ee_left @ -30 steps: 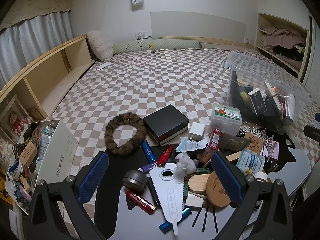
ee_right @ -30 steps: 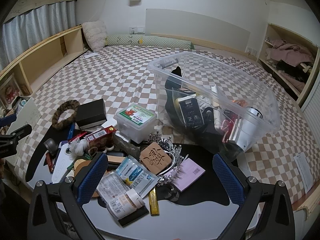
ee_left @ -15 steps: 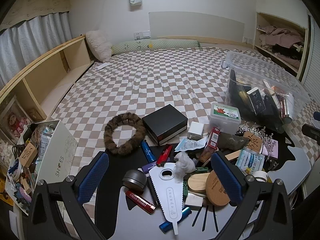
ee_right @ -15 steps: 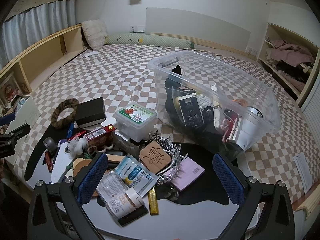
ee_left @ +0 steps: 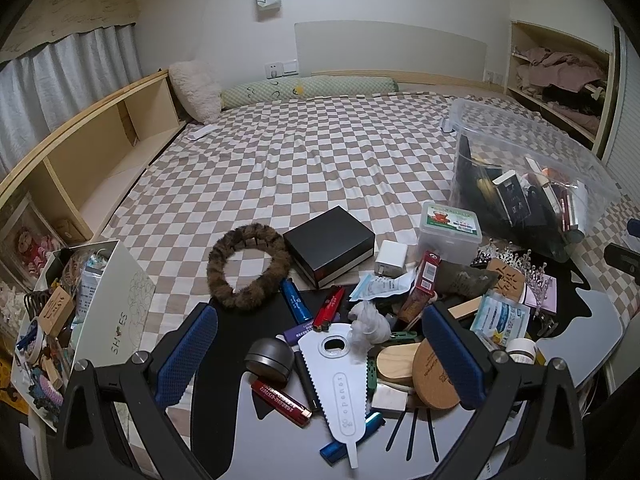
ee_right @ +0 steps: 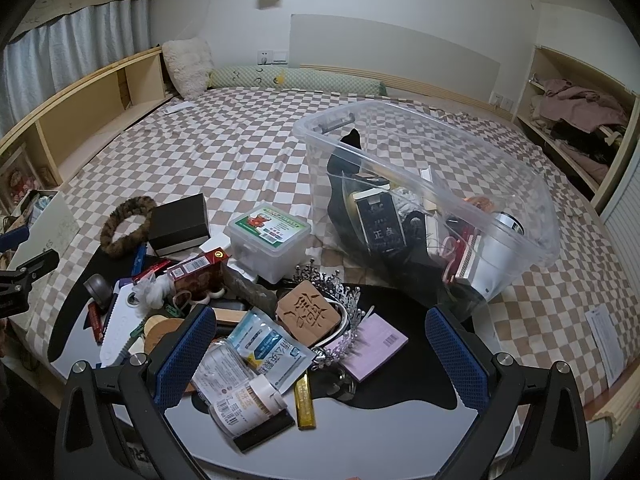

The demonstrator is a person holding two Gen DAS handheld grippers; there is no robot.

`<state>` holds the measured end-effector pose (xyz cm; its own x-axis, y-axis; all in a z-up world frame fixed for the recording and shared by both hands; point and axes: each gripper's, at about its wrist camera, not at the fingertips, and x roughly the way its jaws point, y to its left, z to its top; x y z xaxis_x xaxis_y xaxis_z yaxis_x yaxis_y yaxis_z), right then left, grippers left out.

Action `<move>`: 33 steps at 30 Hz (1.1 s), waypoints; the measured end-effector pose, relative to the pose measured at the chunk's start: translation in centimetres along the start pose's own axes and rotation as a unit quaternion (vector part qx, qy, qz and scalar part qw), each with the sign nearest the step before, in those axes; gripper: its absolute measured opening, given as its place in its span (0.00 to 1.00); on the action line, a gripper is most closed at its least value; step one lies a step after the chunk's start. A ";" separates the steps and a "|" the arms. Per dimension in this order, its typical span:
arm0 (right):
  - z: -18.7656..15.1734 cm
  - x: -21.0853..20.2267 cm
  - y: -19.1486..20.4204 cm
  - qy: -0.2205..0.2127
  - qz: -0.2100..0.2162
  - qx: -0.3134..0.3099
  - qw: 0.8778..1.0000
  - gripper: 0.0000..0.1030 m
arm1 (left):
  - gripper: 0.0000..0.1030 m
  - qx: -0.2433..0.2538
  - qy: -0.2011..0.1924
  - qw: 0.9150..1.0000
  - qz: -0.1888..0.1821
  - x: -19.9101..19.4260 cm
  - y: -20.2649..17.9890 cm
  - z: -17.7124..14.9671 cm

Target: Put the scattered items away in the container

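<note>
A clear plastic bin (ee_right: 516, 216) partly filled with items stands on the checkered bed; it also shows in the left wrist view (ee_left: 576, 168). Scattered items lie on a black-and-white board (ee_right: 400, 432): a white opener (ee_left: 340, 380), a red lighter (ee_left: 280, 397), a grey round tin (ee_left: 267, 359), a black box (ee_left: 330, 242), a furry brown ring (ee_left: 249, 270), a lidded plastic box (ee_right: 267, 240), a wooden carved tile (ee_right: 306, 312), a tiara (ee_right: 344, 300), a pink pad (ee_right: 374, 346). My left gripper (ee_left: 320, 360) is open above the opener. My right gripper (ee_right: 320, 360) is open above blue-white packets (ee_right: 270, 346).
A white shoe box (ee_left: 96, 312) full of small things stands at the left beside the bed. Wooden shelves (ee_left: 80, 160) run along the left, a clothes shelf (ee_left: 560, 80) at the right. Pillows (ee_left: 196, 88) lie at the bed's head.
Both views have shifted only slightly; the grippers stay open and hover over the pile. Nothing was picked up or moved.
</note>
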<state>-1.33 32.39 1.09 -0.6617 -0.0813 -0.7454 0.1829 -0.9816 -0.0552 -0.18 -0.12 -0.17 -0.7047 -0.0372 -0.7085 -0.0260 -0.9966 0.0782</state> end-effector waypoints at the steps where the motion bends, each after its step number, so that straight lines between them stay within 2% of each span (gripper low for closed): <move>1: 0.0 0.0 0.0 0.000 0.000 0.000 1.000 1.00 | 1.00 0.000 0.000 1.000 0.000 0.0 0.0 0.0; 16: -0.2 0.0 0.1 0.003 -0.003 -0.003 1.000 1.00 | 1.00 0.001 0.000 1.000 0.000 0.0 -0.3 -0.2; 22: -0.2 0.0 0.3 0.000 -0.003 -0.007 1.000 1.00 | 1.00 -0.011 0.000 1.000 -0.012 0.1 0.1 -0.2; 33: 0.0 -0.1 0.6 -0.021 0.002 -0.007 1.000 1.00 | 1.00 -0.023 -0.048 0.998 -0.020 -1.1 0.8 0.1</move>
<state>-1.14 31.78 1.16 -0.6903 -0.0922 -0.7177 0.1951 -0.9788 -0.0619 0.50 -0.82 0.79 -0.7691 0.0070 -0.6391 -0.0245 -0.9995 0.0186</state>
